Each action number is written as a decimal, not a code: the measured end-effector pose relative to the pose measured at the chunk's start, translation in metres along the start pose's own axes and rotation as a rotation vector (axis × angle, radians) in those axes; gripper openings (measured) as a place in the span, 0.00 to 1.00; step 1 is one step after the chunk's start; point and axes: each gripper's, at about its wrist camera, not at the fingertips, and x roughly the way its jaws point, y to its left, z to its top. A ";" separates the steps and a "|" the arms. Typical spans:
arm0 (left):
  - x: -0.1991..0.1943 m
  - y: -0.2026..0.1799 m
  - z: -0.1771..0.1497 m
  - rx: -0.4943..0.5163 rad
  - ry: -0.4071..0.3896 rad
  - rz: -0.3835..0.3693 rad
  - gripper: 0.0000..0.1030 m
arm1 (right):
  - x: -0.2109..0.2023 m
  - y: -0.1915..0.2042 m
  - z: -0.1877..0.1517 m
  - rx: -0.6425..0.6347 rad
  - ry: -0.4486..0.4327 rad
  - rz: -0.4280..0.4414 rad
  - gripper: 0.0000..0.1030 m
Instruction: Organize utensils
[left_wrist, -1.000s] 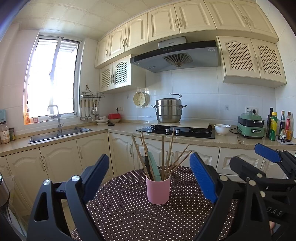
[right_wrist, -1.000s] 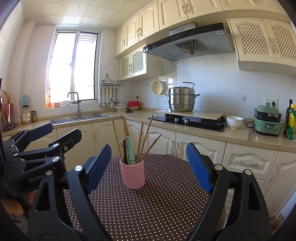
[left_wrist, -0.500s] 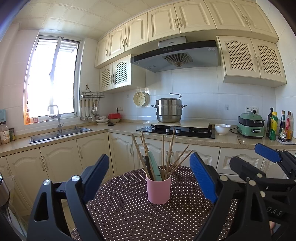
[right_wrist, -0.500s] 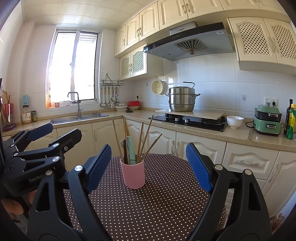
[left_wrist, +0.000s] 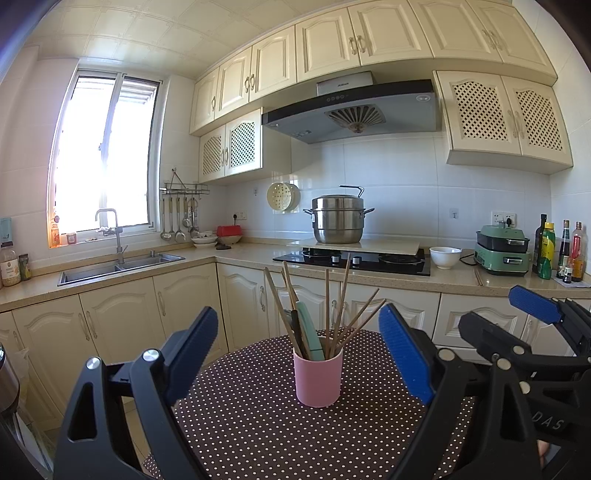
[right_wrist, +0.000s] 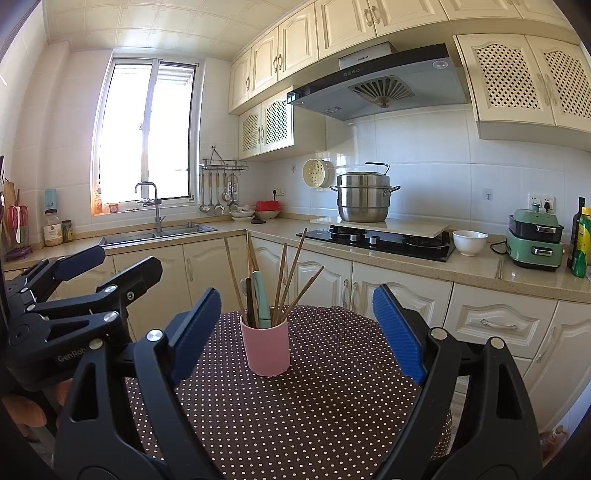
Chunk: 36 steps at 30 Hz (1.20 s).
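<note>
A pink cup (left_wrist: 318, 380) (right_wrist: 265, 349) stands upright on a round table with a brown dotted cloth (left_wrist: 258, 435) (right_wrist: 325, 413). Several wooden chopsticks (left_wrist: 341, 299) (right_wrist: 295, 262), a mint-green handle (left_wrist: 308, 328) (right_wrist: 261, 295) and a dark handle stick out of it. My left gripper (left_wrist: 299, 352) is open, short of the cup, with nothing between its blue pads. My right gripper (right_wrist: 297, 328) is also open and empty, level with the cup's near side. Each gripper shows at the edge of the other's view: the right gripper (left_wrist: 535, 321), the left gripper (right_wrist: 74, 280).
A kitchen counter (left_wrist: 461, 280) runs behind the table, with a sink (left_wrist: 118, 264), a hob with a steel pot (left_wrist: 338, 219), a white bowl (left_wrist: 445, 256), a green cooker (left_wrist: 502, 251) and bottles (left_wrist: 554, 247). Cabinet doors line the space below. A hand (right_wrist: 26, 410) shows at lower left.
</note>
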 end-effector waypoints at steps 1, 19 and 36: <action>0.000 0.000 0.000 0.000 0.000 0.000 0.85 | 0.000 0.000 0.000 0.001 0.001 0.001 0.81; 0.005 0.005 0.000 0.004 0.004 0.006 0.85 | 0.005 0.002 -0.001 0.005 0.006 0.003 0.81; 0.041 0.004 -0.013 0.001 0.078 0.006 0.85 | 0.034 -0.003 -0.013 0.026 0.068 0.010 0.81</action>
